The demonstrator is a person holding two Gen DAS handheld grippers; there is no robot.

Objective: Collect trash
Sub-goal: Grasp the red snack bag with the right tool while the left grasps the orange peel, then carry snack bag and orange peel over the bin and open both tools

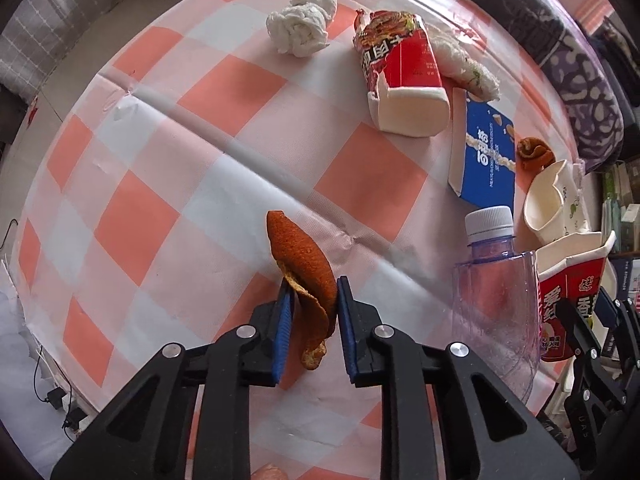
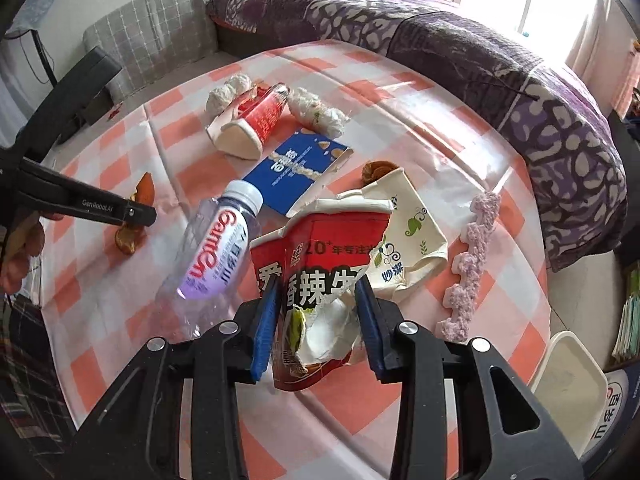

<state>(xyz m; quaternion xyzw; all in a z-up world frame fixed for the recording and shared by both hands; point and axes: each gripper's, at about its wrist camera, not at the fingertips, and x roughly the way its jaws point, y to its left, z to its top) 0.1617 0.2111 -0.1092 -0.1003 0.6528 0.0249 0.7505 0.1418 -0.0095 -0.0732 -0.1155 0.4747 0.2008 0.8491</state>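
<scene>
1. Both pairs of blue-padded fingers are squeezing trash. The left gripper (image 1: 311, 312) pinches a curled strip of dry orange peel (image 1: 301, 264) and points down at the pink and white checked tablecloth (image 1: 168, 184).
2. The right gripper (image 2: 316, 312) pinches a torn red and white paper noodle cup (image 2: 316, 276) by its ripped side.
3. More trash lies on the cloth: a clear plastic bottle with a white cap (image 2: 212, 256) just beside the cup, a flat blue box (image 2: 296, 168), a squashed red carton (image 2: 248, 128) and white tissue wads (image 1: 302, 28).
4. The peel is thin and bent, so I think it could slip out if the fingers loosen.
5. The cup's soft wall might tear or fold.
6. The cup could bump the bottle and roll it away.
</scene>
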